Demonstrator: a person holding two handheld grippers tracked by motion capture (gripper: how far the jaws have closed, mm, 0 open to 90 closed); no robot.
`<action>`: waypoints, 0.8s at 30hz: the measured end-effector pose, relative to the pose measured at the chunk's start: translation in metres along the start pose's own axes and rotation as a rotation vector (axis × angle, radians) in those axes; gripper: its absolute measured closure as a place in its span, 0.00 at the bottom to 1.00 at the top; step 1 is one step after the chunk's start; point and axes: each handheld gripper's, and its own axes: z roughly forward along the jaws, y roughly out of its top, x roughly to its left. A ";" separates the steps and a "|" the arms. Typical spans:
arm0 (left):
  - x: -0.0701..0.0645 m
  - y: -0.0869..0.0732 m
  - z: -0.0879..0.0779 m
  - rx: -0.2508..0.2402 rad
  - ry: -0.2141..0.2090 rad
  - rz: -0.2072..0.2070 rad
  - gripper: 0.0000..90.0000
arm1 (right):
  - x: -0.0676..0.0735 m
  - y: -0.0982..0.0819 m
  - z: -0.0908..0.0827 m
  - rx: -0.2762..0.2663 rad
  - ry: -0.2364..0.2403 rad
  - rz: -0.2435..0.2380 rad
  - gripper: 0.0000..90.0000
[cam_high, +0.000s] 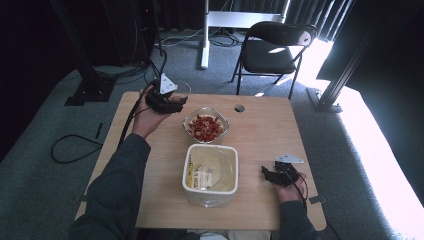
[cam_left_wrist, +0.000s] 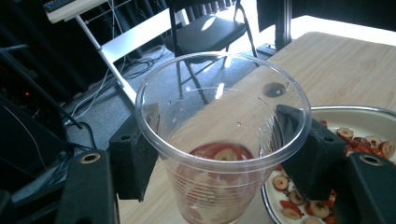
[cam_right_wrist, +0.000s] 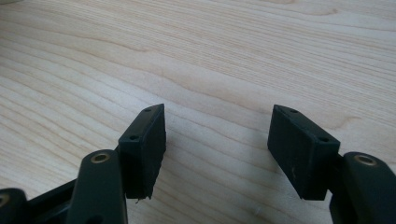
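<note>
A clear, ribbed plastic cup (cam_left_wrist: 223, 140) is clamped between the pads of the left gripper (cam_left_wrist: 219, 154), whose jaws are closed firmly on its walls just below the rim; it is kept upright beside the glass bowl of red dried fruit slices (cam_high: 205, 125), presumably so the few slices already inside (seen at its bottom) are not spilled. The right gripper (cam_right_wrist: 217, 154) is rested near the bare wooden table (cam_right_wrist: 233, 56) with jaws spread wide and nothing between them, seemingly kept clear of the white lidded plastic container (cam_high: 210, 172).
</note>
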 end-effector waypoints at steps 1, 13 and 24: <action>-0.001 0.001 0.001 0.008 0.001 0.009 0.38 | 0.000 0.000 0.000 0.000 0.000 0.000 0.41; -0.015 0.011 0.005 -0.009 -0.005 0.057 0.38 | 0.000 0.000 0.000 -0.001 0.001 -0.001 0.41; -0.028 0.007 0.014 0.059 0.049 0.163 0.38 | 0.000 0.000 0.000 -0.004 0.001 -0.002 0.41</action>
